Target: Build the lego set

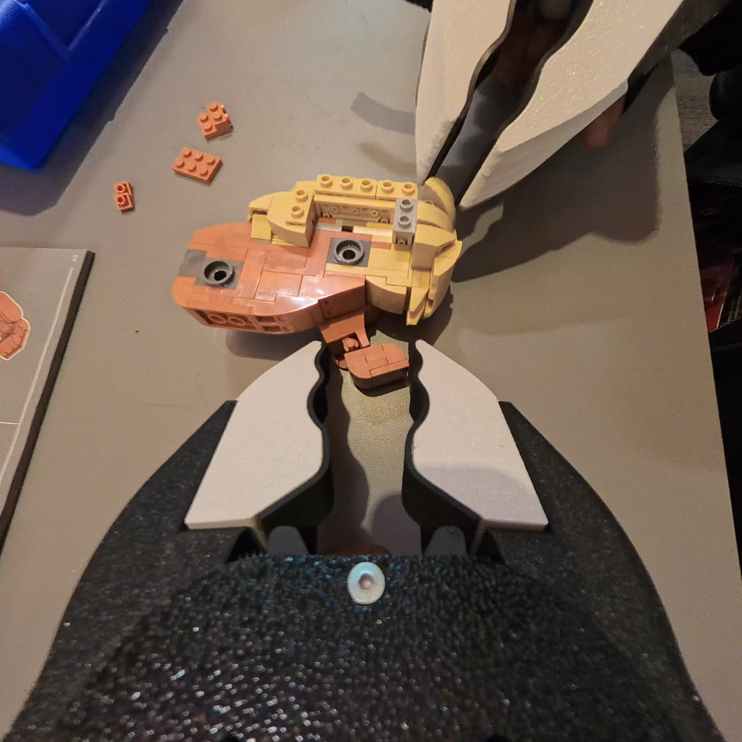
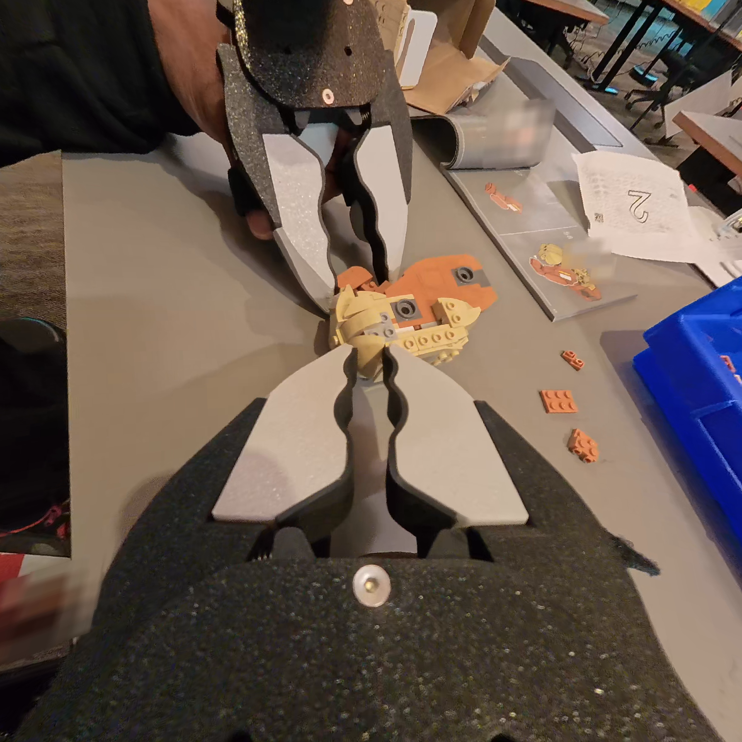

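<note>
Lego model (image 1: 317,257): a half-built brown and tan assembly lying flat on the grey desk (image 1: 562,381), roughly mid-desk in the left wrist view.

Left to right in that view: blue bin (image 1: 52,68) at the far left corner; instruction booklet (image 1: 36,361) at the left edge; three loose brown bricks (image 1: 196,160) between bin and model, well apart from it. The model's brown end points left, its tan end right.

Left claw (image 1: 367,353): jaws parted, tips either side of the small brown hinged limb (image 1: 377,365) that sticks out of the model's near side. Whether the pads touch it I cannot tell; nothing is clamped.

Right claw (image 2: 367,357): seen in its own view, jaws nearly together around a curved tan piece (image 2: 367,353) at the model's right end. It looks pinched, but I cannot tell if the grip is firm.

Handling, as a judgement: light and rigid plastic, yet brittle as a whole. Smooth tiled brown faces look slippery; the studded tan rows give better purchase. The hinged limb will swing and may pop off if used as a handle. Better hold: across the thick body, pads on the flat sides, low and near the middle.
</note>
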The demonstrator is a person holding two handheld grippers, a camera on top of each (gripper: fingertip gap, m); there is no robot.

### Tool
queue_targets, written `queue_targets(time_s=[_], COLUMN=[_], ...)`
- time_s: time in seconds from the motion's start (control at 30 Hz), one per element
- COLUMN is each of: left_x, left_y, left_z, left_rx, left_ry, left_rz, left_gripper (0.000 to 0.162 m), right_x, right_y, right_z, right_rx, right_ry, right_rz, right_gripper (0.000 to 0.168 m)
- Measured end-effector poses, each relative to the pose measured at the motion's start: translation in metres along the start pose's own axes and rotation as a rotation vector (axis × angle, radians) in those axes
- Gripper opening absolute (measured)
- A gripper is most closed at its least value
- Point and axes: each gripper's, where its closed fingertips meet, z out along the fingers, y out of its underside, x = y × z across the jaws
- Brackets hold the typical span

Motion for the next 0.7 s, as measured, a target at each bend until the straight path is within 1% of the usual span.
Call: queue_targets(time_s=[0.37, 0.7], left_x=[0.0007, 0.001], left_y=[0.0004, 0.0009], left_z=[-0.0001, -0.0001], left_rx=[-0.002, -0.005], left_ry=[0.009, 0.017], left_rz=[-0.003, -0.008], left_gripper=[0.037, 0.037], right_x=[-0.0044, -0.0035], right_y=[-0.0047, -0.0045], right_z=[0.0008, 0.0021], right_rx=[0.026, 0.038], right_ry=[0.035, -0.01], right_rz=[-0.151, -0.111], right_gripper=[0.011, 0.012])
